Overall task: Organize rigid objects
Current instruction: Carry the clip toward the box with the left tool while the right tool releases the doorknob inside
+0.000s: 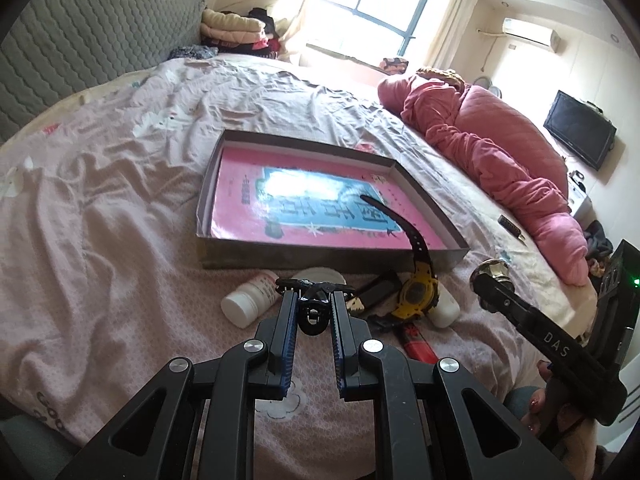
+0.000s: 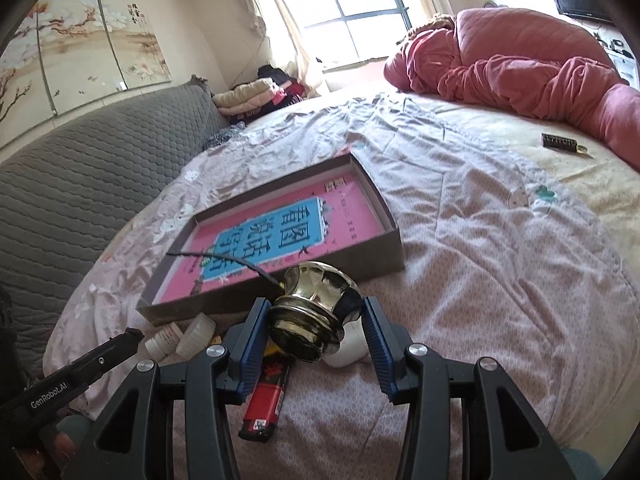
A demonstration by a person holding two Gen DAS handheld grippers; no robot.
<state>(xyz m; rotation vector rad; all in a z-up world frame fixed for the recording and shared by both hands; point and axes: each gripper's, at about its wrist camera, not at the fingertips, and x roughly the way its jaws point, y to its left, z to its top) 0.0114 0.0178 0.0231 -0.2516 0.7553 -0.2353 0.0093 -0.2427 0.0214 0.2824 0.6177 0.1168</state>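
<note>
I see the bed (image 1: 120, 208) filling both views under a pale pink sheet, with a red quilt (image 2: 520, 60) bunched at its far right. At centre lies a shallow cardboard tray (image 1: 208, 254) lined with a pink and blue book. Just in front of its near wall sit a yellow watch (image 1: 416, 294), a red lighter (image 2: 266, 400) and a white bottle (image 1: 250, 300). My right gripper (image 2: 316, 320) clamps a brass door knob (image 2: 316, 300), clear of the sheet. My left gripper (image 1: 314, 294) is closed on a small black clip (image 1: 312, 312).
</note>
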